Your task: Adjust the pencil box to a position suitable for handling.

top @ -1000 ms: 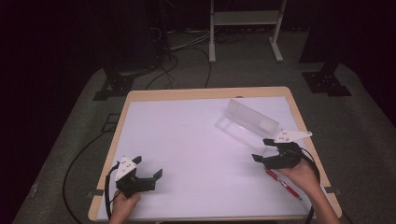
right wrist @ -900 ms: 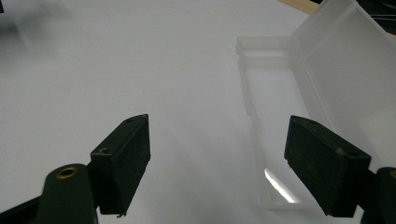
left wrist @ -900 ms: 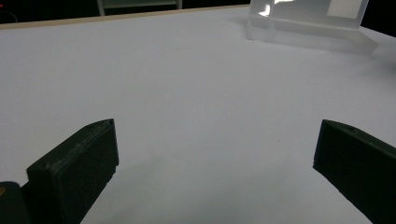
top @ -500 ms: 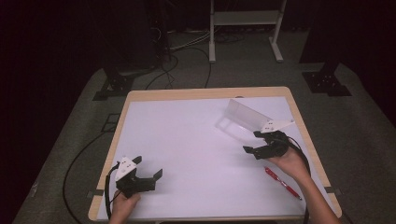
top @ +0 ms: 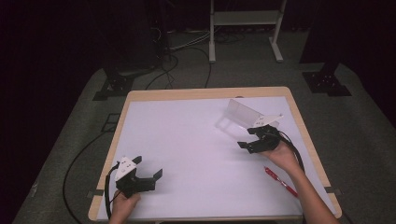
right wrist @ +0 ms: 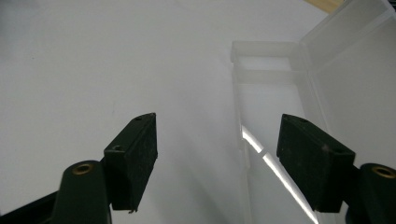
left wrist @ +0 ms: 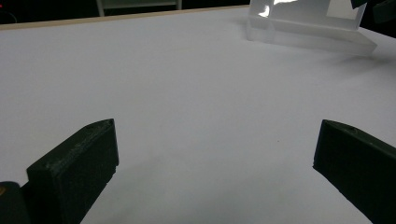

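Note:
A clear plastic box (top: 243, 114) with its lid raised stands on the white table (top: 187, 135) at the back right. My right gripper (top: 249, 138) hovers at its near end, open, and its jaws have just been closing a little. In the right gripper view the open gripper (right wrist: 217, 126) looks along the box's tray (right wrist: 268, 93). One long wall of the tray runs in line with the gap, and no pad touches it. My left gripper (top: 148, 168) rests near the front left corner, open. Nothing lies between the jaws of the left gripper (left wrist: 217, 140), and the box (left wrist: 303, 28) is far ahead.
A red pen (top: 280, 182) lies on the table near the front right, beside the person's right forearm. Cables trail from both grippers. Off the table's back edge the floor holds cables and a white metal stand (top: 243, 23).
My right gripper has moved away from the red pen, up and to the left, to the near end of the clear box. The left gripper has stayed where it was.

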The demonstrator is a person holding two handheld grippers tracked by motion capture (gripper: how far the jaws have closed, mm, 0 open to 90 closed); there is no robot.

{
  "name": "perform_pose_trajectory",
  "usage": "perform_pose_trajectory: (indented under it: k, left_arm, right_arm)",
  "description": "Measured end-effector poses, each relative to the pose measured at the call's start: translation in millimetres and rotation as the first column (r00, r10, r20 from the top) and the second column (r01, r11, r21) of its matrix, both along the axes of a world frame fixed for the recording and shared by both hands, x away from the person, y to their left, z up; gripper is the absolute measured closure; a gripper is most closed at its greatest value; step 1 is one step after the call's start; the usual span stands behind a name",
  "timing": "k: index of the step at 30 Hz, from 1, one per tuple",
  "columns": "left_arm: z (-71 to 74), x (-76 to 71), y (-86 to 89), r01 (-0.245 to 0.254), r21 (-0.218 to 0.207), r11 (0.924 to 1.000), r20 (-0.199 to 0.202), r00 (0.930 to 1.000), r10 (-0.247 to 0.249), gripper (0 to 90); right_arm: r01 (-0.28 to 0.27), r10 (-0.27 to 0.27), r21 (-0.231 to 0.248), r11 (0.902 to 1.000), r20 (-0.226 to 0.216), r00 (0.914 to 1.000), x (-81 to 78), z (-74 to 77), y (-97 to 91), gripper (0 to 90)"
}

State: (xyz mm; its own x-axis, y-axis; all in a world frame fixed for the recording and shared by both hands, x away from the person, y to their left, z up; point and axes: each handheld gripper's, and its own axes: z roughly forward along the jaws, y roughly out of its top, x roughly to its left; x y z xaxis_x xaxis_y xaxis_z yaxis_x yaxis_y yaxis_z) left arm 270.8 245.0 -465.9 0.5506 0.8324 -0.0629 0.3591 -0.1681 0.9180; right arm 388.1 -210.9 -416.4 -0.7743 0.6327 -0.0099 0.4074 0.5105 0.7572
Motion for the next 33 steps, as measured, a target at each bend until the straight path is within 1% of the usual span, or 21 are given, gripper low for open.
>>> perform_pose_trajectory:
  k: [1,2,4,7,11,15,16,17,18,20,22,23,24,26,27,28,29,30,31,33]
  left_arm:
    - [0.0,0.0,0.0,0.0,0.0,1.0,0.0,1.0,0.0,0.0]
    - [0.0,0.0,0.0,0.0,0.0,1.0,0.0,1.0,0.0,0.0]
    - [0.0,-0.1,0.0,0.001,0.0,1.0,0.0,1.0,-0.001,0.0]
    - [0.0,0.0,0.1,0.001,-0.001,1.0,0.0,1.0,-0.001,0.0]
    - [0.0,0.0,0.0,0.001,0.0,1.0,0.0,1.0,-0.001,0.0]
    - [0.0,-0.1,-0.1,0.001,-0.003,1.0,0.001,1.0,-0.001,0.0]
    - [0.0,0.1,0.1,0.002,-0.001,1.0,0.0,1.0,-0.002,0.0]
    - [0.0,0.1,0.1,0.002,-0.001,1.0,0.0,1.0,-0.002,0.0]
    - [0.0,0.0,0.0,0.003,-0.001,1.0,0.0,1.0,-0.003,0.0]
    - [0.0,-0.2,0.0,0.003,-0.002,1.0,0.003,1.0,-0.003,0.0]
    - [0.1,-0.3,0.0,0.004,0.001,1.0,0.002,1.0,-0.004,0.0]
    - [0.1,-0.3,0.0,0.004,0.001,1.0,0.002,1.0,-0.004,0.0]
    - [0.1,-0.3,0.1,0.004,-0.001,1.0,0.003,1.0,-0.004,0.0]
    - [0.1,-0.2,0.1,0.004,-0.001,1.0,0.002,1.0,-0.004,0.0]
    - [0.1,-0.2,0.1,0.004,-0.001,1.0,0.002,1.0,-0.004,0.0]
    - [0.1,-0.3,0.1,0.004,-0.001,1.0,0.003,1.0,-0.004,0.0]
    - [0.1,-0.3,0.1,0.004,-0.001,1.0,0.003,1.0,-0.004,0.0]
    - [0.2,-0.4,0.0,0.004,0.001,1.0,0.002,1.0,-0.004,0.0]
    - [0.2,-0.4,0.0,0.004,0.001,1.0,0.002,1.0,-0.004,0.0]
    - [0.1,-0.4,-0.2,0.004,0.0,1.0,0.002,1.0,-0.004,0.0]
  right_arm:
    - [0.0,0.0,0.0,1.0,0.0,1.0,0.0,0.0,0.0,28.3]
    - [-0.001,0.001,-0.008,1.0,-0.009,1.0,3.3,-2.2,2.1,28.4]
    - [-0.004,0.003,-0.016,0.9999,-0.01,0.9999,6.3,-4.4,4.2,29.4]
    - [-0.004,0.004,-0.019,0.9998,-0.016,0.9999,8.9,-6.8,6.0,30.4]
    - [0.006,-0.007,-0.035,0.9994,-0.032,0.9995,16.0,-13.8,7.4,31.6]
    - [0.016,-0.018,-0.036,0.9992,-0.045,0.9988,20.7,-18.3,6.6,32.3]
    - [0.024,-0.026,-0.037,0.999,-0.057,0.998,22.7,-20.9,6.3,33.5]
    - [0.024,-0.026,-0.037,0.999,-0.057,0.998,22.7,-20.9,6.3,33.5]
    - [0.029,-0.032,-0.036,0.9989,-0.071,0.9969,24.7,-23.8,6.3,34.3]
    - [0.036,-0.039,-0.046,0.9983,-0.077,0.9963,26.2,-26.7,6.9,35.1]
    - [0.041,-0.044,-0.045,0.9981,-0.08,0.9958,27.8,-29.0,7.2,37.5]
    - [0.043,-0.047,-0.05,0.9978,-0.071,0.9963,28.7,-30.0,7.3,39.1]
    - [0.053,-0.057,-0.053,0.9972,-0.074,0.9957,28.8,-30.6,8.0,40.7]
    - [0.048,-0.052,-0.056,0.9973,-0.077,0.9957,29.6,-32.1,8.2,44.7]
    - [0.048,-0.052,-0.056,0.9973,-0.077,0.9957,29.6,-32.1,8.2,44.7]
    - [0.05,-0.055,-0.062,0.9968,-0.076,0.9956,30.3,-33.6,8.5,47.9]
    - [0.05,-0.055,-0.062,0.9968,-0.076,0.9956,30.3,-33.6,8.5,47.9]
    - [0.054,-0.059,-0.063,0.9966,-0.085,0.9947,30.8,-34.8,8.6,50.8]
    - [0.05,-0.055,-0.068,0.9965,-0.077,0.9955,31.8,-35.6,8.3,52.2]
    - [0.05,-0.055,-0.069,0.9964,-0.076,0.9956,32.1,-36.2,8.2,55.4]
